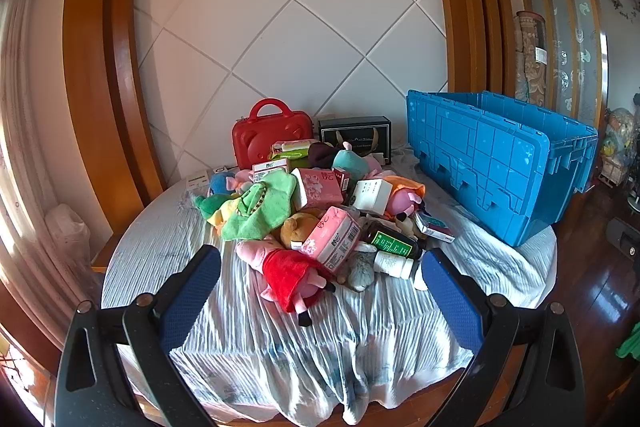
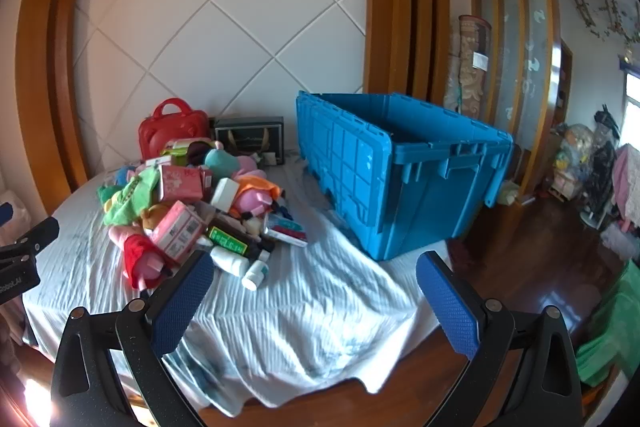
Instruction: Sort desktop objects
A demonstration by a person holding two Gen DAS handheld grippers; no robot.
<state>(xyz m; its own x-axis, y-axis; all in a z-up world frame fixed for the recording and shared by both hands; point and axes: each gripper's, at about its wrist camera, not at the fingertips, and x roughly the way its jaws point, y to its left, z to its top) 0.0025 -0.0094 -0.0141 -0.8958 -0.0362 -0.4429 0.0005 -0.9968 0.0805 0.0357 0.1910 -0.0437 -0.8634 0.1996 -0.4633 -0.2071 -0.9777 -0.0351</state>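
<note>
Gaping wide with nothing between its blue pads, the left gripper point(image 1: 320, 291) hangs over the near edge of a round table under a wrinkled pale cloth point(image 1: 320, 347). The right gripper point(image 2: 314, 301) is spread just as wide and empty, over the cloth nearer the table's right side; in its view a black part of the left gripper shows at the far left edge.

Just past the left gripper's fingertips lies the pile. At its near edge is a pink pig toy in a red dress point(image 1: 294, 279), with a grey plush point(image 1: 360, 273) and a white bottle point(image 1: 394, 264) beside it to the right. A second white bottle point(image 2: 255, 273) lies at the pile's near right edge. Behind these a pink tissue pack point(image 1: 332, 239) leans on a brown bear point(image 1: 296, 229), and a dark bottle with a green label point(image 1: 394, 242) lies on its side. Further in are a green towel point(image 1: 260, 211), another pink pack point(image 1: 320, 187), a white box point(image 1: 372, 195) and a teal plush point(image 1: 352, 163).

Right of the pile, apart from it, stands a blue crate point(image 2: 400, 179), open at the top and near the table's right edge. At the back, against the wall, stand a red case point(image 1: 272, 135) and a black box point(image 1: 356, 137).
</note>
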